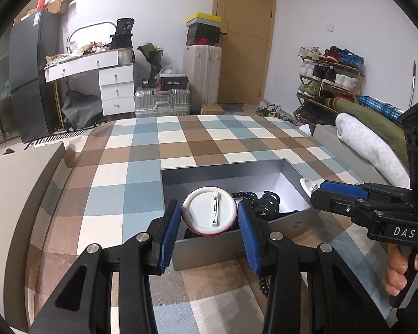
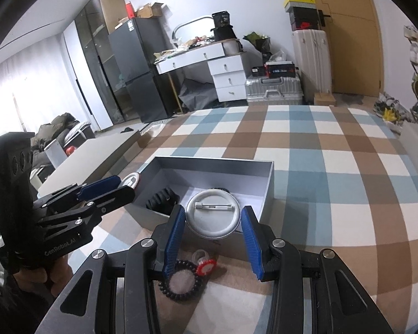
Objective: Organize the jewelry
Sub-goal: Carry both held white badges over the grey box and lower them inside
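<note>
1. Clearly, each gripper clamped a round pin badge: the left gripper (image 1: 209,217) held a white-backed badge with a red rim (image 1: 209,213), the right gripper (image 2: 213,224) a white one (image 2: 212,213), both pin side up.
2. Both badges hung over the near edge of the grey box (image 2: 267,192).
3. Black coiled hair ties (image 2: 161,199) lay inside the box.
4. Another coiled tie (image 2: 181,281) and a red-topped ring (image 2: 206,265) lay on the checked cloth (image 2: 334,167), near the box.

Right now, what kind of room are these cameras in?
Most likely a lived-in bedroom or studio flat. There is a white dressing table with drawers, suitcases parked by the door, a loaded shoe rack, and a checked cover on what seems a bed.
</note>
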A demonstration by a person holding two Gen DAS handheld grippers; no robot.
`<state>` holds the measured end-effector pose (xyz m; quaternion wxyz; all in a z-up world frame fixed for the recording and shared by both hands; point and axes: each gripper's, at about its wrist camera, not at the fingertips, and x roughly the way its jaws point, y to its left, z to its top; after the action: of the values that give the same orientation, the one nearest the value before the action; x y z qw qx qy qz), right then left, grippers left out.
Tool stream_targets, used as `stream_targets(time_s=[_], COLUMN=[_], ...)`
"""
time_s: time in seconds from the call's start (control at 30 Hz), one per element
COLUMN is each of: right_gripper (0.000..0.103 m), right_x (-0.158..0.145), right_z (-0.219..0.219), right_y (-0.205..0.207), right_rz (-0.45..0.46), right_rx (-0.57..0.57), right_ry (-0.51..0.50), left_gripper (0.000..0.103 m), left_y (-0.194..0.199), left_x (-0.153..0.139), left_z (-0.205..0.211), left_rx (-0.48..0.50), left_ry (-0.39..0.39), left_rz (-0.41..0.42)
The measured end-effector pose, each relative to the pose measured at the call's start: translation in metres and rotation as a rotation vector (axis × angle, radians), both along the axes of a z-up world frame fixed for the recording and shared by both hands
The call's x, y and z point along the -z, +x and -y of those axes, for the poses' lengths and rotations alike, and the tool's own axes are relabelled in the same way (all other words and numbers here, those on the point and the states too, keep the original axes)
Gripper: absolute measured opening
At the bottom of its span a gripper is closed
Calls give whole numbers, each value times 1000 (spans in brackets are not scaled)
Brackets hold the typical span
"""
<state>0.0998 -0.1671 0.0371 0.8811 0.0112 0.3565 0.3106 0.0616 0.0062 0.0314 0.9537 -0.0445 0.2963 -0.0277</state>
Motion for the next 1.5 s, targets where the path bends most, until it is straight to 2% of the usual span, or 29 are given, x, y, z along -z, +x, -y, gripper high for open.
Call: stream_targets(time_s=[0.4, 0.73, 1.07, 1.5], right_gripper=[41, 41, 41, 41], right_x=[6, 11, 12, 12], right_z=[-5, -8, -8, -9], right_y=[16, 26, 30, 30], right_rz=[-45, -65, -66, -71], right_rx=[-1, -4, -23, -30], right_ry=[27, 19, 10, -7], left_gripper=[36, 36, 36, 37], left_y=[17, 26, 20, 16], left_x=[9, 14, 14, 14], left_z=[0, 12, 18, 22], left_rx=[-9, 8, 25, 40], left_ry=[-3, 71, 60, 71], left_rz=[-46, -81, -122, -124])
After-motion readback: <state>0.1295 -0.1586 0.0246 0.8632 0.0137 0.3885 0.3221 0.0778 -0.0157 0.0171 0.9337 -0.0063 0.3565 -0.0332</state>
